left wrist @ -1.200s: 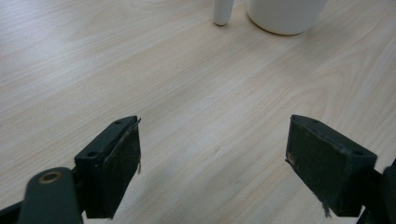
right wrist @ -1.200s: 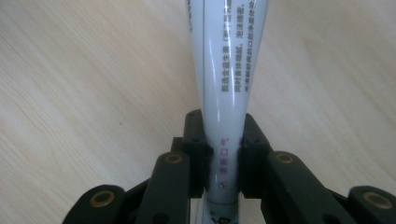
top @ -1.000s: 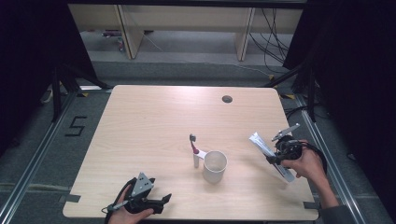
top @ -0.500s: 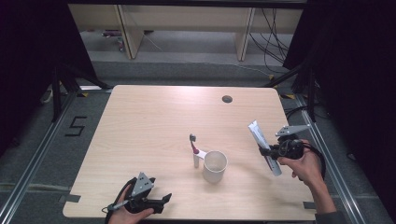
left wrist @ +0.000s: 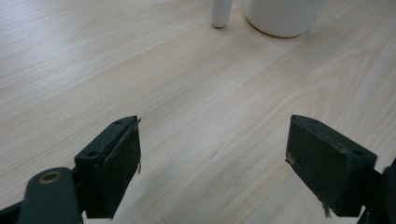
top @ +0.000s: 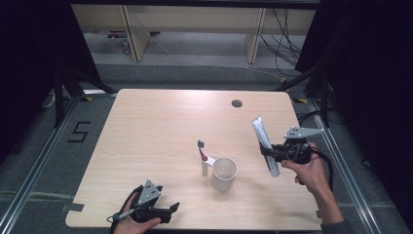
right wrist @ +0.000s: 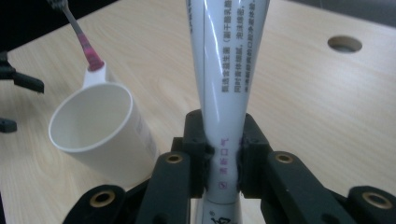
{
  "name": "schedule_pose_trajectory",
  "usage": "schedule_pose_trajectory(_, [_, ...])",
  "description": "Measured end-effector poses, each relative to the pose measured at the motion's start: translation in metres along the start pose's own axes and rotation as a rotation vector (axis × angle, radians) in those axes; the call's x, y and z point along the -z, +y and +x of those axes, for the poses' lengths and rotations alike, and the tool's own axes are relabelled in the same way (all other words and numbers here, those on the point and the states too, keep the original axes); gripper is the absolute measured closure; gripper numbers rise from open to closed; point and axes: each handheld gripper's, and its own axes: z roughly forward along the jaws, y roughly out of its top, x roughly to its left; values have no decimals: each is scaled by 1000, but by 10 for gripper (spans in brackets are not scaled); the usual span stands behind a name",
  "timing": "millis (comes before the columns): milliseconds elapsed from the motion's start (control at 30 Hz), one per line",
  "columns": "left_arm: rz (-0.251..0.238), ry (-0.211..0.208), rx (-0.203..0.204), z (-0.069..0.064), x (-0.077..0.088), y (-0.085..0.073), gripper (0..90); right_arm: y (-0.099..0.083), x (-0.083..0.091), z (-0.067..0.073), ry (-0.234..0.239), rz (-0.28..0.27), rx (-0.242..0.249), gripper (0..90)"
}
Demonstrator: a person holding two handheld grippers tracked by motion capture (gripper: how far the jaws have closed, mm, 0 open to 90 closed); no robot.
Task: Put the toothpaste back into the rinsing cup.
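My right gripper point(top: 269, 152) is shut on a white toothpaste tube point(top: 264, 142), held off the table at the right with its flat end tilted up and away. In the right gripper view the tube point(right wrist: 227, 70) rises between the pressed jaws of that gripper point(right wrist: 223, 154). A white cup point(top: 224, 173) stands near the table's middle, and a toothbrush point(top: 202, 155) with a pink neck leans just left of it, bristles up. The same cup point(right wrist: 100, 133) and toothbrush point(right wrist: 83, 43) lie to the left of the tube. My left gripper point(top: 171, 213) rests open at the front left edge, its jaws point(left wrist: 212, 168) wide over bare wood.
The light wood table point(top: 160, 126) has a round cable hole point(top: 236, 103) at the back right. Black frame posts and dark floor surround it, with cables behind at the right. The cup's base point(left wrist: 282, 16) and the toothbrush's handle end point(left wrist: 219, 14) show ahead of the left gripper.
The right hand has lifted the toothpaste tube and carried it a little left and away from the front edge, standing it more upright. The left gripper has stayed put.
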Motion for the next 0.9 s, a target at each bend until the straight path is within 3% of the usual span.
schedule_pose_trajectory(133, [-11, -4, 8, -1, 0, -1, 173, 9, -2, 7, 10, -66, -5, 772])
schedule_pose_trajectory(200, [5, 6, -2, 0, 1, 0, 173, 15, -4, 9, 35, -88, 21, 772])
schedule_pose_trajectory(367, [5, 4, -4, 0, 1, 0, 173, 25, -13, 19, 82, -168, 4, 772])
schedule_pose_trajectory(400, [-4, 1, -2, 1, 0, 0, 173, 27, -16, 20, 95, -194, 19, 771])
schedule_pose_trajectory(467, [4, 6, -3, 0, 1, 0, 173, 31, -17, 26, 101, -197, -6, 772])
schedule_pose_trajectory(533, [3, 2, -3, 1, 1, 0, 173, 34, -18, 28, 92, -225, 16, 772])
schedule_pose_trajectory(633, [5, 9, -11, 1, 1, 1, 173, 38, -21, 34, 127, -251, -9, 772])
schedule_pose_trajectory(767, [-1, 7, -9, 1, 0, 1, 173, 42, -25, 41, 135, -277, 21, 772])
schedule_pose_trajectory(900, [4, -2, -12, 0, 1, 1, 173, 42, -33, 47, 175, -297, -1, 772])
